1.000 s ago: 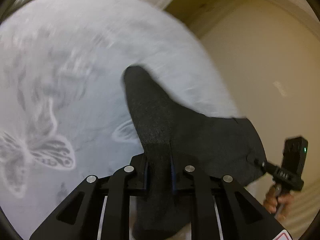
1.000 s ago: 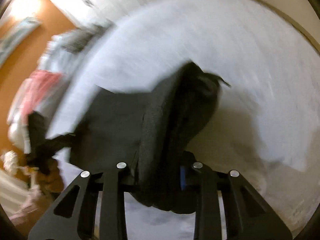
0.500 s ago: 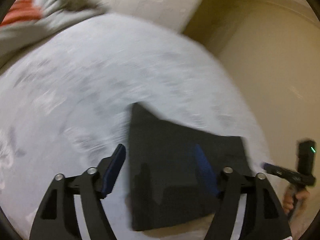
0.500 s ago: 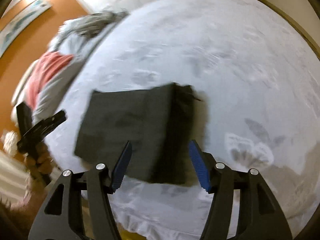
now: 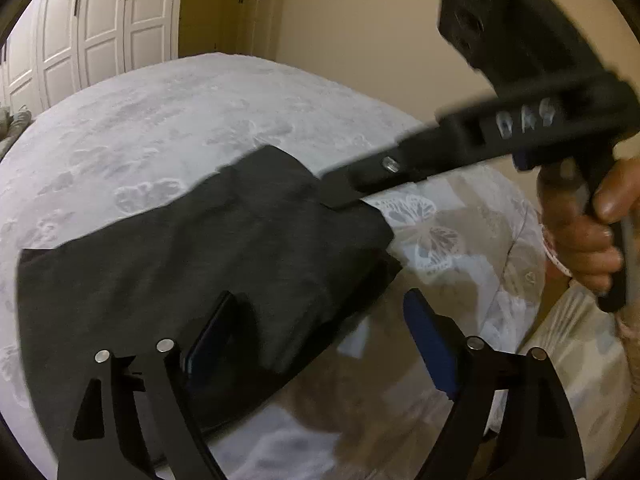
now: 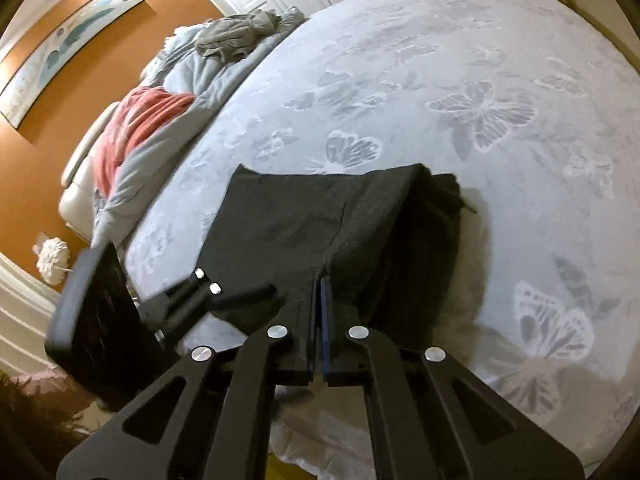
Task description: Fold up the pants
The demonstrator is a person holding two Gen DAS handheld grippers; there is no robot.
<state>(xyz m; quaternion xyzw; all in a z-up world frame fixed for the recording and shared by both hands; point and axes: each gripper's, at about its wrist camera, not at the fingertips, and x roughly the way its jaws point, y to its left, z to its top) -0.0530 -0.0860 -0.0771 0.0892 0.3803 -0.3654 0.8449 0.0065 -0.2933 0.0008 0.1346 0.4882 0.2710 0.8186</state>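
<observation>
Pants (image 6: 320, 220) of dark charcoal, matte woven fabric lie folded into a roughly rectangular, layered bundle on the bed (image 6: 460, 80), near its front edge. One side shows stacked fold edges and a short loose cord; the top layer is slightly rumpled.

The bed cover is pale grey-white with a raised butterfly pattern (image 6: 484, 116) worked into a soft, textured cloth. At the far left corner of the bed lies a heap of bedding: a coral-red blanket (image 6: 136, 128), a pale grey-blue quilt (image 6: 200, 68) and a crumpled grey garment (image 6: 240, 36).

The left tongs (image 5: 316, 344) are opening, with the blue-lined pads (image 5: 430, 344) far apart. One pad sits over the near part of the pants, the other over the bare cover beside them; neither presses the fabric.

The right tongs (image 6: 319, 312) are fully closed, blue pads meeting. Whether they pinch the near edge of the pants or merely rest at it cannot be told. In the left wrist view, the tips lie on the bundle's top edge, and a hand (image 5: 580, 232) grips the black handle.

White panelled wardrobe doors (image 5: 104, 20) stand beyond the bed. An orange wall (image 6: 80, 80) carries a long framed picture (image 6: 64, 44).
</observation>
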